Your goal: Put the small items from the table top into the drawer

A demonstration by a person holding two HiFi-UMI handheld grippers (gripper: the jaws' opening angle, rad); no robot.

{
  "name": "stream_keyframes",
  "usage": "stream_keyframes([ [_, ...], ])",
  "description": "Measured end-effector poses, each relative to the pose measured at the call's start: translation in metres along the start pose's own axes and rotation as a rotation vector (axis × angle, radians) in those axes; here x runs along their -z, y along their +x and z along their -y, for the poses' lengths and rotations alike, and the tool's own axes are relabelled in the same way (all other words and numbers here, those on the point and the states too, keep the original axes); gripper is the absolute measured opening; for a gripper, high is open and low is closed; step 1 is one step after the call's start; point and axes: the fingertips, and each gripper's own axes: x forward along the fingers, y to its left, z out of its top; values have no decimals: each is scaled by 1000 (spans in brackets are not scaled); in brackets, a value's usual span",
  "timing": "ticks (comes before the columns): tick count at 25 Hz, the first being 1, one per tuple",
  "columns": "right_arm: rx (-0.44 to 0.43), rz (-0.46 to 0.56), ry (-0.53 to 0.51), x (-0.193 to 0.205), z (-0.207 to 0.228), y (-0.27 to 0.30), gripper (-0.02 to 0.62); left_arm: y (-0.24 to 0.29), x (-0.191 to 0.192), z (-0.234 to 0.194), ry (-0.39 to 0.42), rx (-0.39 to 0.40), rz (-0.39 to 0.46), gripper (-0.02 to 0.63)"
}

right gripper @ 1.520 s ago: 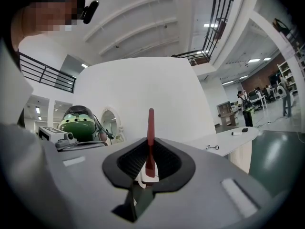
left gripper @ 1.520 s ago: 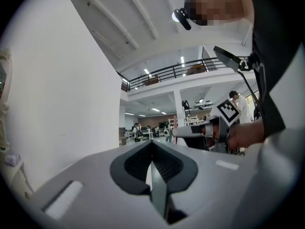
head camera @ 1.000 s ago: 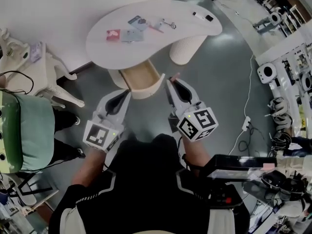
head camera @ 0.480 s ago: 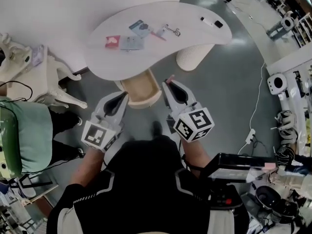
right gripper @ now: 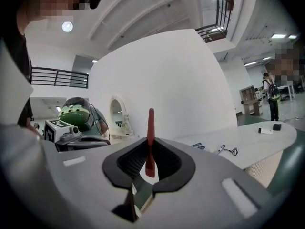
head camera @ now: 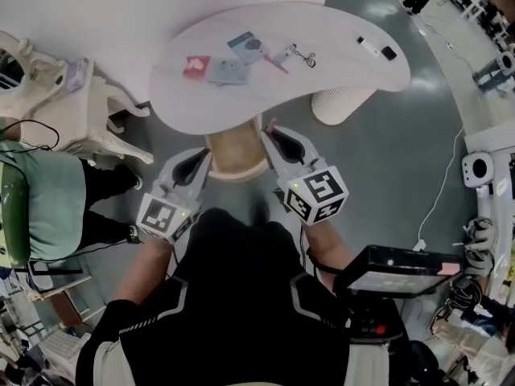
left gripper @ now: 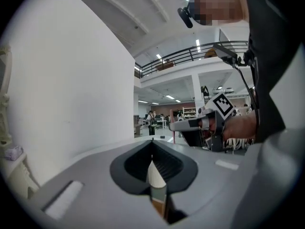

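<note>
The white curved table (head camera: pixel 338 39) carries a red card (head camera: pixel 195 65), two bluish cards (head camera: pixel 228 71), a pen (head camera: pixel 283 55), a small clip (head camera: pixel 306 56) and two dark items (head camera: pixel 378 48). Its wooden drawer (head camera: pixel 237 171) stands pulled out below the near edge. My right gripper (head camera: pixel 269 131) is at the drawer's right side, shut on a thin red stick (right gripper: pixel 150 137) that stands up between the jaws. My left gripper (head camera: pixel 201 159) is at the drawer's left side, jaws together with nothing in them. The right gripper view shows the table top (right gripper: pixel 248 140) with the cards and pen.
A white ornate chair (head camera: pixel 72 111) and a green padded seat (head camera: pixel 32 207) stand at the left. The table's ribbed white pedestal (head camera: pixel 342 103) is right of the drawer. A black device (head camera: pixel 394 272) hangs near my right side. Grey floor lies around.
The person has stepped closer to the table. Both grippers have moved forward, and their tips now flank the open drawer. The red stick stays in the right gripper.
</note>
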Motion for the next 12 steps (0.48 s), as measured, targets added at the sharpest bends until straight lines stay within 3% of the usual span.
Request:
stream_keyframes([
  [6,-118,-82,-76,21,5,38,43,4,25,-17,-76,-45,-21,0],
  [12,-214,-197,-157,59,6,76,43,3,49,-44,-60,-62,-50,0],
])
